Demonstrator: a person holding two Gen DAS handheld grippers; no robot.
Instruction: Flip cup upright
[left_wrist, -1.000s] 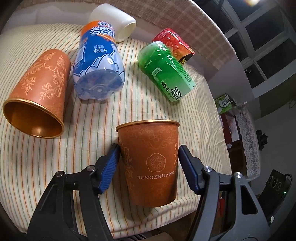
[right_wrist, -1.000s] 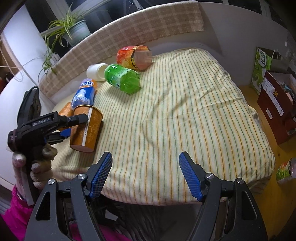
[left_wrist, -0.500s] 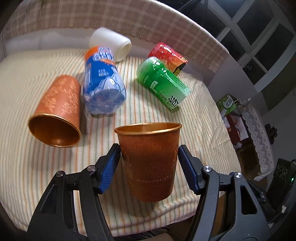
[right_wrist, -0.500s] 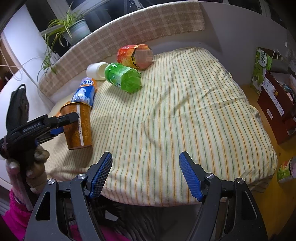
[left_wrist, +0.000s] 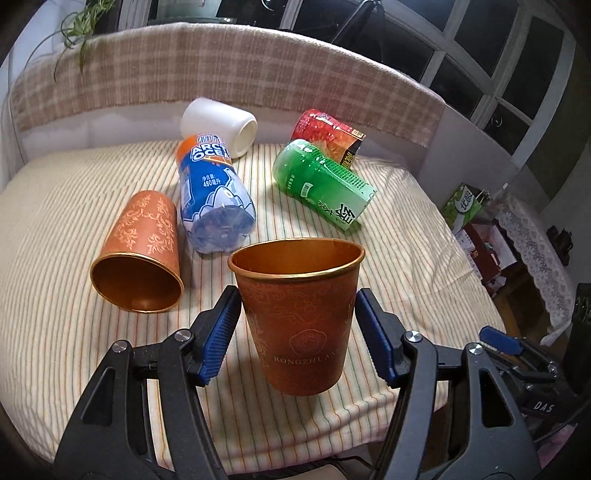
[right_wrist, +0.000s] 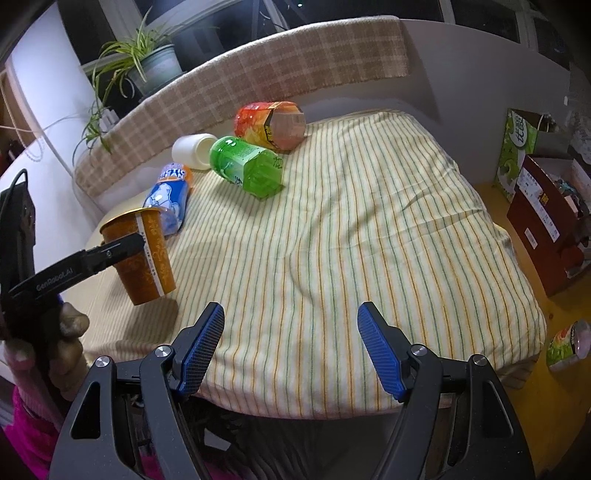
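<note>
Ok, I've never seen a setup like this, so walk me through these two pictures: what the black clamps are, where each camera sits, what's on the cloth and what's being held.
No robot here: a person holds a clamp-like gripper in each hand, and each carries a wide-angle camera looking along its blue-padded fingers.

The left gripper is shut on an orange cup, mouth up, held clear of the striped cloth as the other camera shows.

The right gripper is open and holds nothing.

Lying on their sides on the cloth: a second orange cup, a blue bottle, a white cup, a green bottle and a red bottle.
</note>
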